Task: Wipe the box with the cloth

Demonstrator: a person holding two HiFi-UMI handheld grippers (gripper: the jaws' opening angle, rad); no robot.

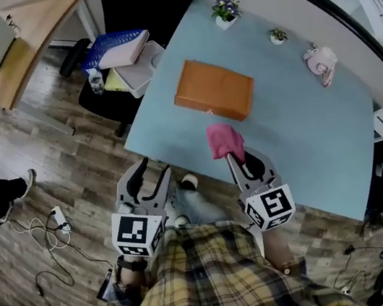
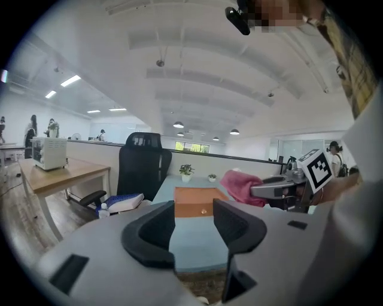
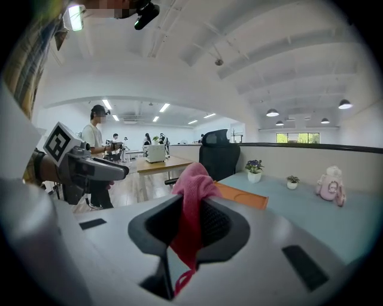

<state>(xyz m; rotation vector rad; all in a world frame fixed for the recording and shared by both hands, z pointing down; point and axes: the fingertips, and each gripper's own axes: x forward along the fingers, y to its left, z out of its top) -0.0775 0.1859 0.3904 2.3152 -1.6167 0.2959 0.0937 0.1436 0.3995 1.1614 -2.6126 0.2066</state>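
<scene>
An orange flat box (image 1: 214, 89) lies on the light blue table (image 1: 306, 136), toward its far side. My right gripper (image 1: 235, 157) is shut on a pink cloth (image 1: 224, 141), held above the table's near edge, short of the box. In the right gripper view the pink cloth (image 3: 191, 206) hangs pinched between the jaws, with the box (image 3: 242, 195) just beyond. My left gripper (image 1: 149, 180) stands open with nothing in it, off the table's near left corner over the floor. Looking along the left gripper (image 2: 194, 230), the box (image 2: 198, 202) sits ahead and the cloth (image 2: 240, 185) to the right.
Two small potted plants (image 1: 226, 10) (image 1: 276, 36) and a pink toy (image 1: 321, 63) stand at the table's far side. A black office chair (image 2: 141, 169) with a blue item and white tray (image 1: 140, 70) is left of the table. Cables (image 1: 44, 233) lie on the wooden floor.
</scene>
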